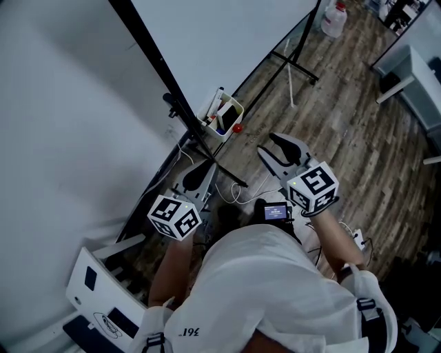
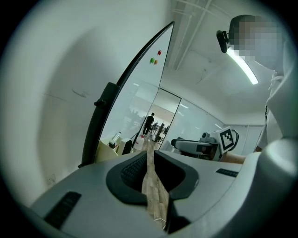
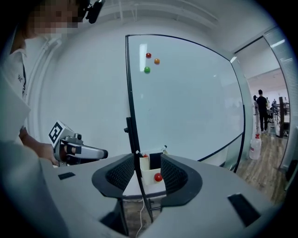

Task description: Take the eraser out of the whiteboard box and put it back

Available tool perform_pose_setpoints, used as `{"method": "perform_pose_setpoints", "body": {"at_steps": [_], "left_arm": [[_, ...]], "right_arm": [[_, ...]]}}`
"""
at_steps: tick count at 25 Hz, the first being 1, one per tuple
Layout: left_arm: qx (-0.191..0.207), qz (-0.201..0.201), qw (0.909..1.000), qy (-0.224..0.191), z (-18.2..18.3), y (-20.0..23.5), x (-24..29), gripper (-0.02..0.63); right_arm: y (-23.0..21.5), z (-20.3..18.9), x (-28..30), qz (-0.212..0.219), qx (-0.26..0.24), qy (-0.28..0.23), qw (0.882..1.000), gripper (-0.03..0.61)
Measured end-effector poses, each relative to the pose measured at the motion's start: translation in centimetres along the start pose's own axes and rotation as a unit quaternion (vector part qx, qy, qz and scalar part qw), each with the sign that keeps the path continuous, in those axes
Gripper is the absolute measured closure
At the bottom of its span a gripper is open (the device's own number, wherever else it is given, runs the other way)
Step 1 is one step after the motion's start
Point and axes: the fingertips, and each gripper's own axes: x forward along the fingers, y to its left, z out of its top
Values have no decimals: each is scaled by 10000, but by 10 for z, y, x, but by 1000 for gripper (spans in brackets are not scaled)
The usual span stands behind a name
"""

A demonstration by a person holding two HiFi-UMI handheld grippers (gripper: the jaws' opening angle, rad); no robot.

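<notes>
A white box (image 1: 224,110) hangs on the whiteboard's black frame and holds markers and a dark eraser (image 1: 221,124); a red magnet (image 1: 237,128) sits on its side. In the right gripper view the box (image 3: 150,176) and the black eraser (image 3: 155,160) stand ahead, framed between the jaws but well beyond them. My right gripper (image 1: 267,145) is open and empty, short of the box. My left gripper (image 1: 205,165) hangs lower left of the box. A narrow slit shows between its pads, with only floor behind it (image 2: 148,155).
The whiteboard (image 1: 227,34) leans on a black stand whose legs (image 1: 296,65) spread over the wooden floor. Cables (image 1: 234,194) lie below the grippers. A white jug (image 1: 334,19) stands at the far end, a white desk (image 1: 420,83) at the right, a white panel (image 1: 96,289) lower left.
</notes>
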Motion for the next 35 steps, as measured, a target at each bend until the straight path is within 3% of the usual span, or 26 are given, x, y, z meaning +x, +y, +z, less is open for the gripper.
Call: {"method": "perform_pose_setpoints", "body": {"at_steps": [16,24,35], "left_arm": [[438,485,9974,300,-4,50,40,531],[432,596,9959,517,-21,72,56,531],[248,644,9951,706,-40,89,69,531]], "right_arm": [[-12,7,79,285,-419,358,9981,370],[-16,-9,112,307,-497,633,9963,361],[-27,-44,154,270,-453,1128,9922,303]]}}
